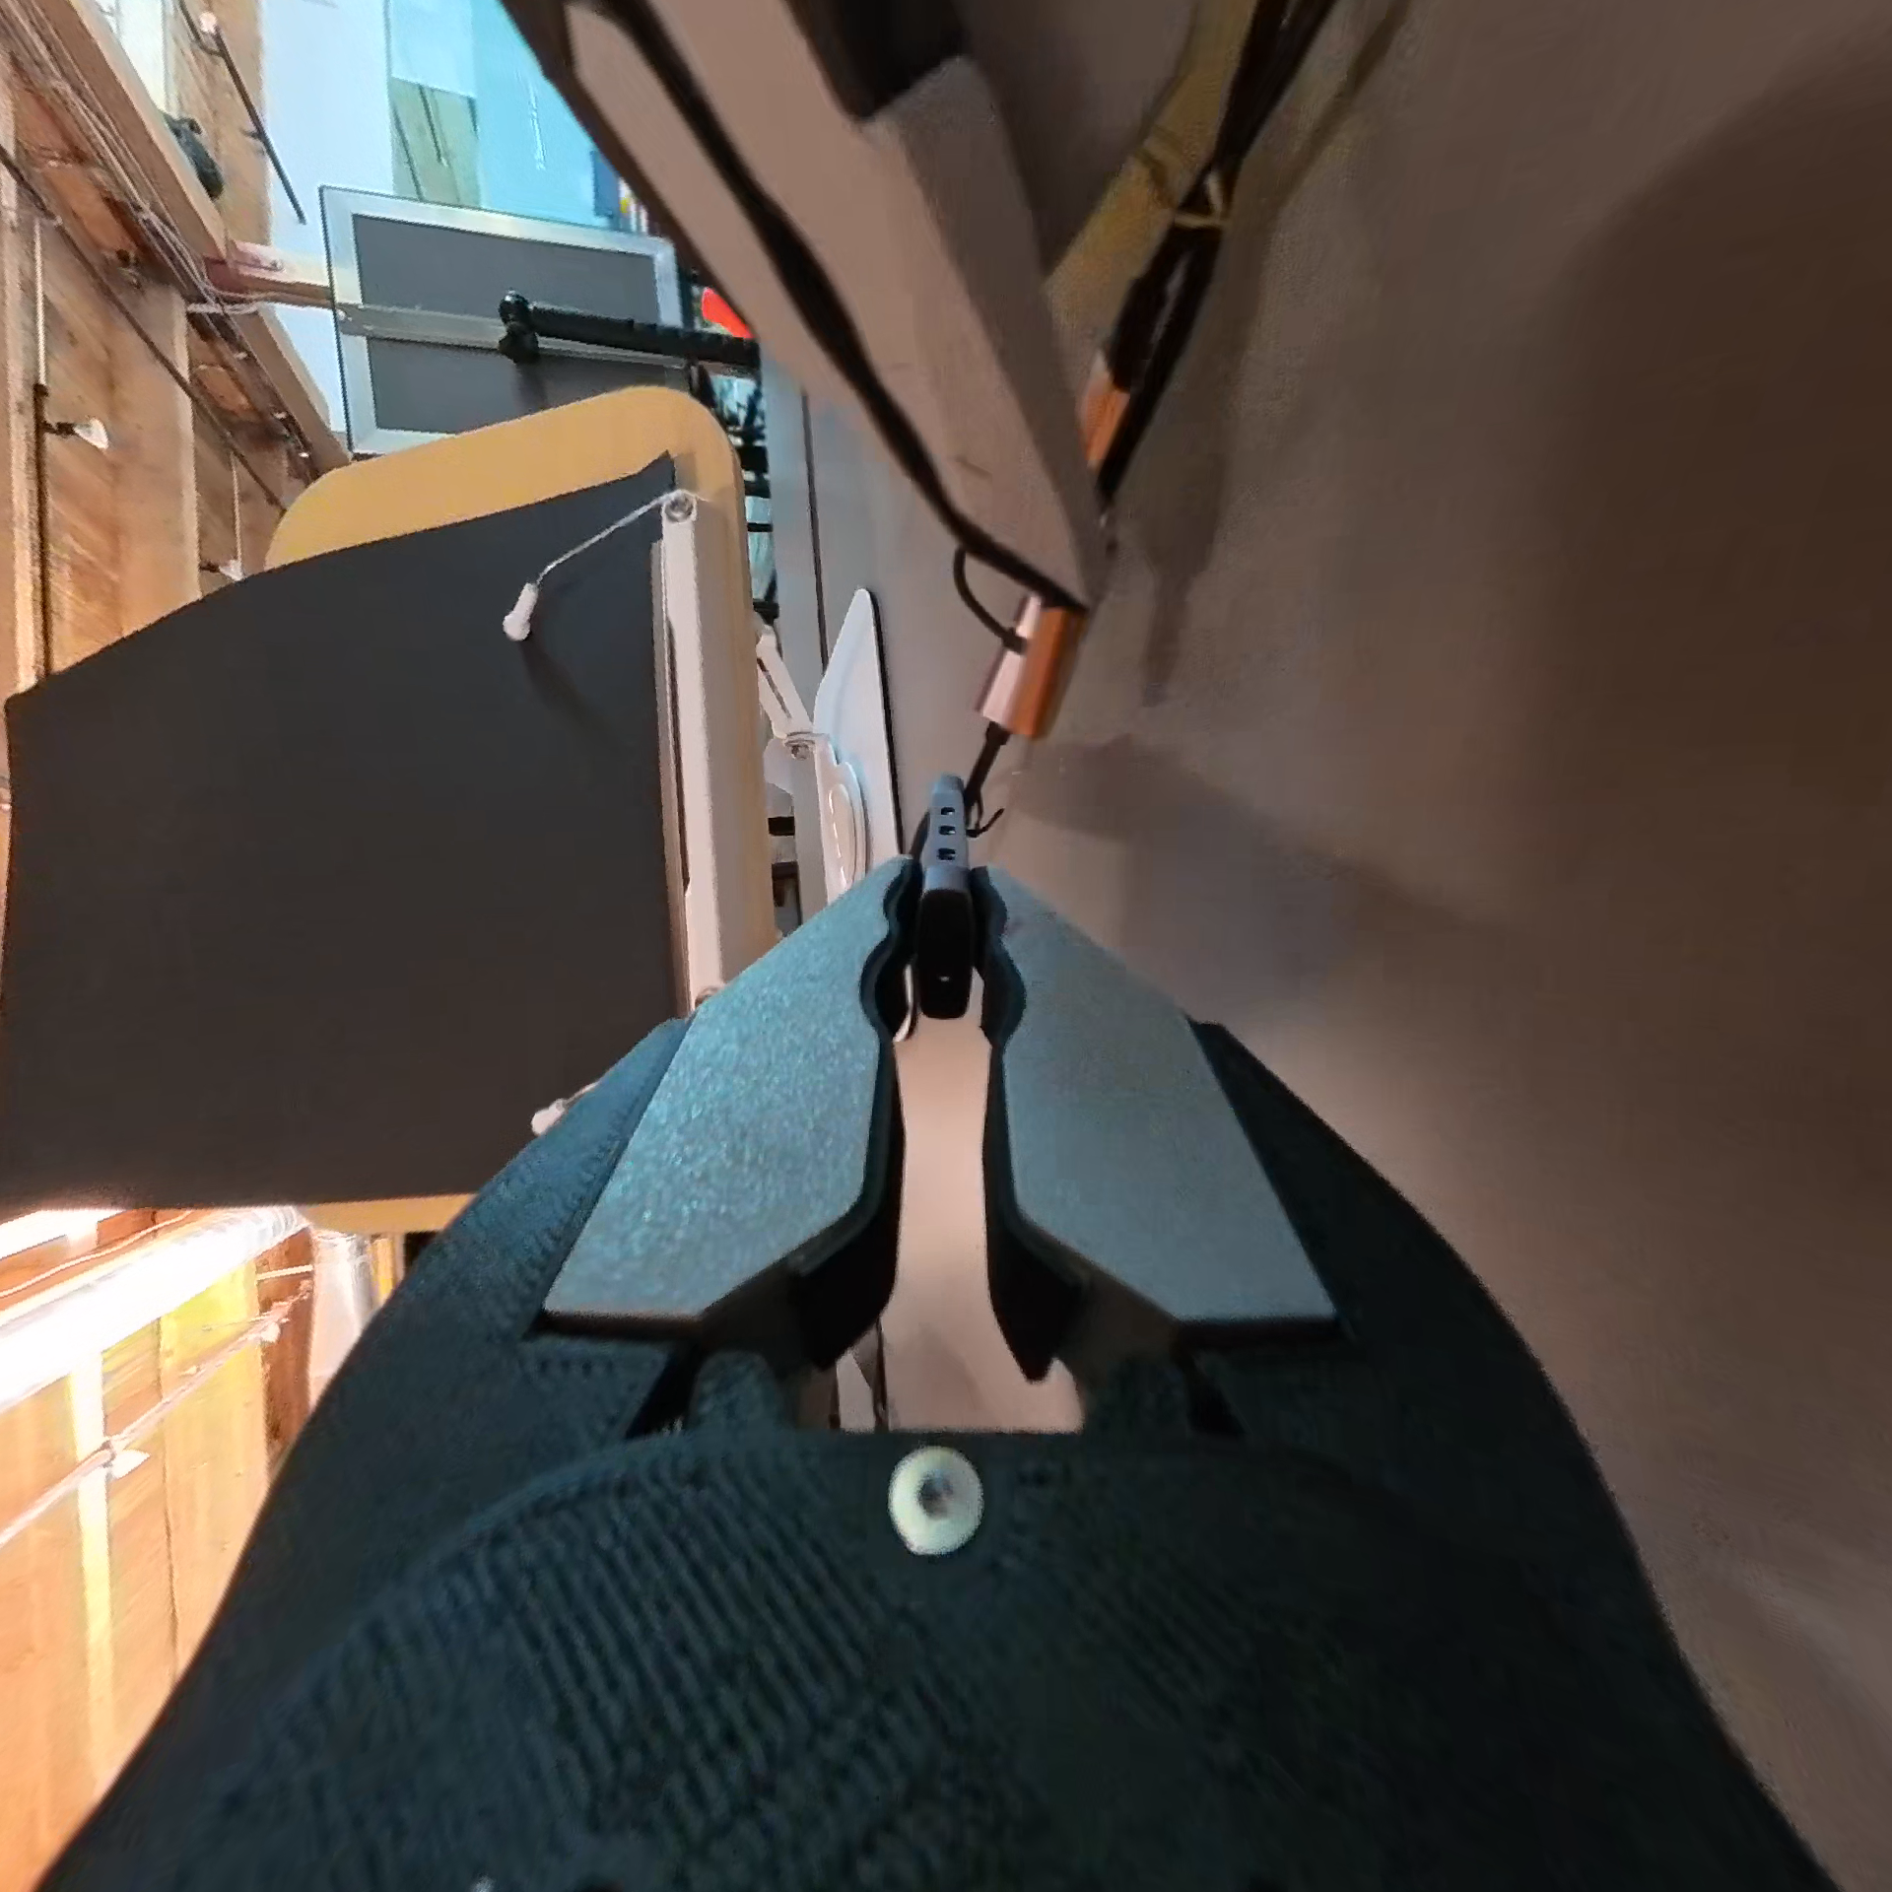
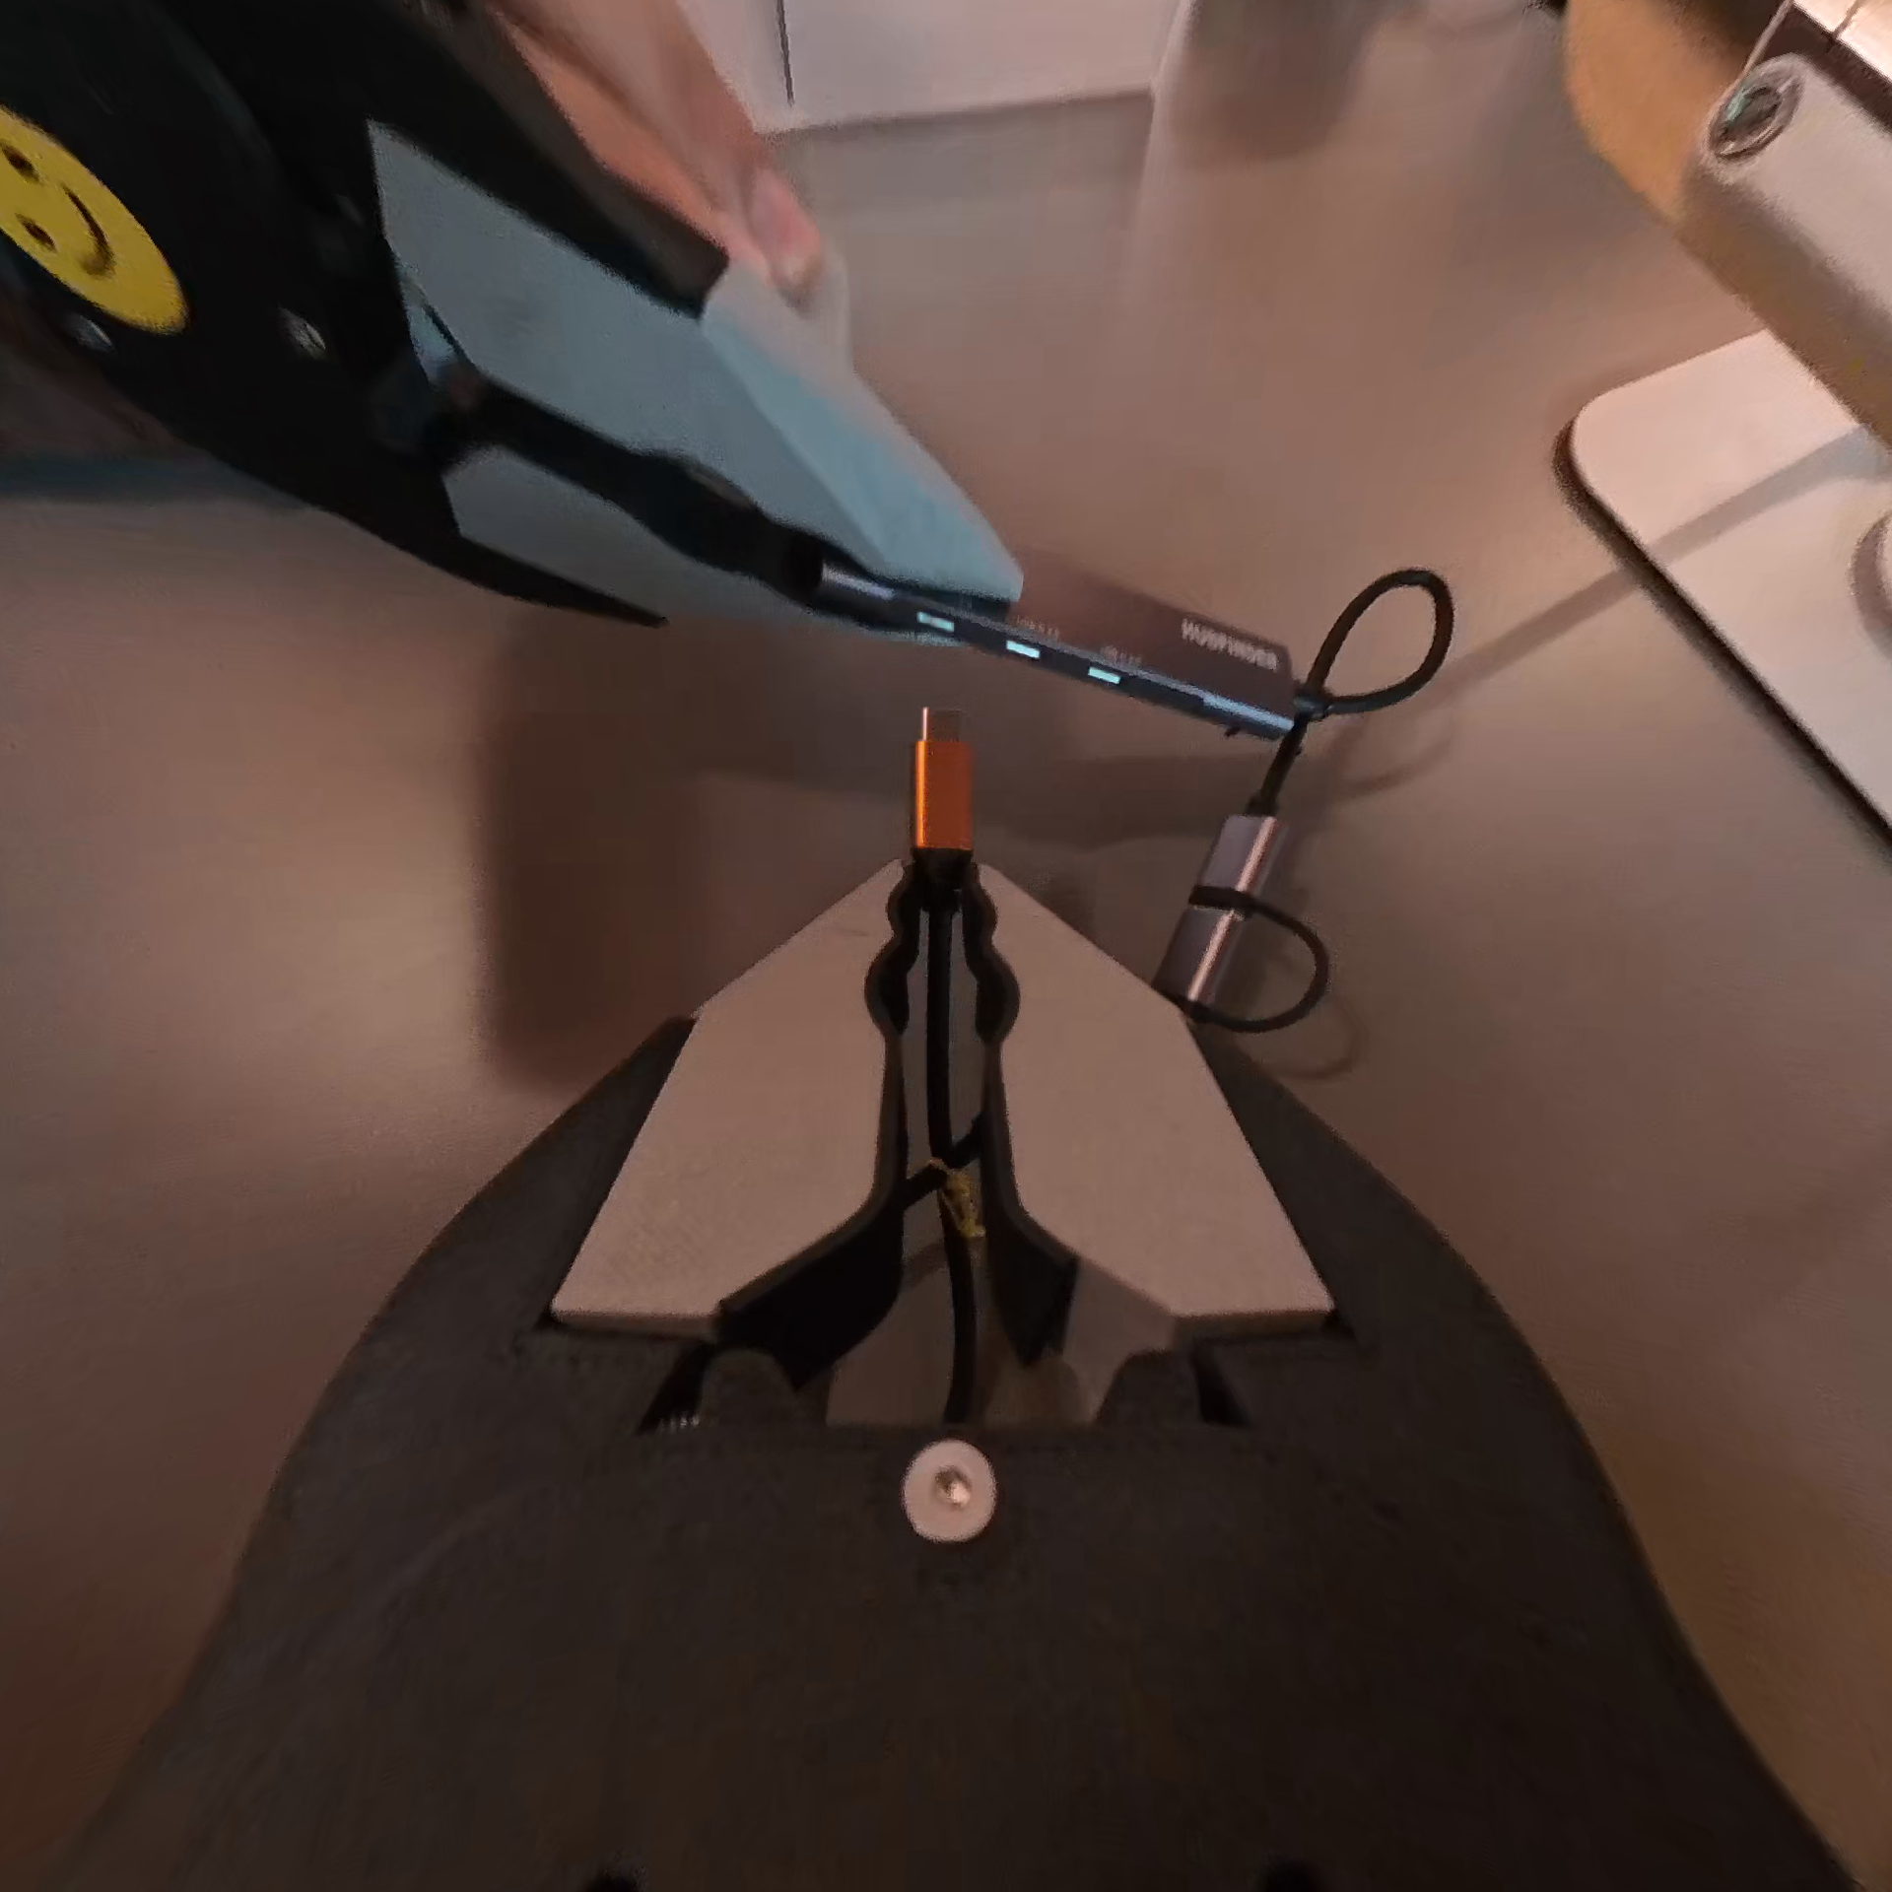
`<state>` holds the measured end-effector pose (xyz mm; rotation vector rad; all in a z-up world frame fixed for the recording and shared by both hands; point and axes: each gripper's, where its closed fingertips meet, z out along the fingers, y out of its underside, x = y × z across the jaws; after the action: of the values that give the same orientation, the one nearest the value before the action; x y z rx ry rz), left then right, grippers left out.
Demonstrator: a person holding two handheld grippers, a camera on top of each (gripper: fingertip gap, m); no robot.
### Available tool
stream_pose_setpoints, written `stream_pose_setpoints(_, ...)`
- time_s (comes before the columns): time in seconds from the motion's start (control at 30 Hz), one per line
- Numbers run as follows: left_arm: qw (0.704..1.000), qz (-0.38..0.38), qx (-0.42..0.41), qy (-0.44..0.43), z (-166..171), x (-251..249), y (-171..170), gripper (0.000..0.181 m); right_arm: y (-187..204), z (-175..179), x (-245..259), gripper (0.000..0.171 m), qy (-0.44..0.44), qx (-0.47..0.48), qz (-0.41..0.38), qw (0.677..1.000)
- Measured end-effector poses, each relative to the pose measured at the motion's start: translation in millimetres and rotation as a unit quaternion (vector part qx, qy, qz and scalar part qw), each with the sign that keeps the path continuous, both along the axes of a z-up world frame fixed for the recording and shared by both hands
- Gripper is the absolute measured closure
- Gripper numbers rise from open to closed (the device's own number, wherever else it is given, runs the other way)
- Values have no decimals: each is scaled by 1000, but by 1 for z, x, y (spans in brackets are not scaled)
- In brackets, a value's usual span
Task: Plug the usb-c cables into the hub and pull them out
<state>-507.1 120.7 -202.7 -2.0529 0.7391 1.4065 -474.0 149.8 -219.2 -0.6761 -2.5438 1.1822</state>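
Note:
My left gripper (image 1: 947, 880) is shut on one end of the thin dark hub (image 1: 944, 901) and holds it above the table. In the right wrist view the hub (image 2: 1116, 660) slants across the middle with a row of ports facing me, held by the left gripper (image 2: 921, 599) from the upper left. My right gripper (image 2: 942, 870) is shut on the black cable just behind its orange USB-C connector (image 2: 942, 783). The plug tip points at the hub's ports, a short gap away. The connector also shows in the left wrist view (image 1: 1034, 671).
The hub's own short black cable ends in a grey plug (image 2: 1229, 911) lying on the grey table (image 2: 307, 921). A white monitor stand base (image 2: 1740, 532) sits at the right. A person's hand (image 2: 717, 174) holds the left gripper. A black panel (image 1: 338, 870) stands beyond the table.

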Motion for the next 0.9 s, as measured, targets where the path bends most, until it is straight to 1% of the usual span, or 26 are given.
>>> stream_pose_setpoints(0.03, 1000, -1, -3, 3, -1, 1, 1, 174, 0, 5, 0, 167, 1, -11, -1, 1000)
stream_pose_setpoints(0.17, 1000, -5, -9, 17, -1, 4, 5, 174, 0, 13, -2, 168, 2, -32, -13, 999)
stream_pose_setpoints(0.4, 1000, -9, -8, 23, 0, 8, 8, 174, -4, 4, 0, 167, -6, -19, -8, 1000)
stream_pose_setpoints(0.9, 999, -6, -22, 37, -2, 9, 9, 174, -6, 4, 2, 168, -10, -19, -5, 1000)
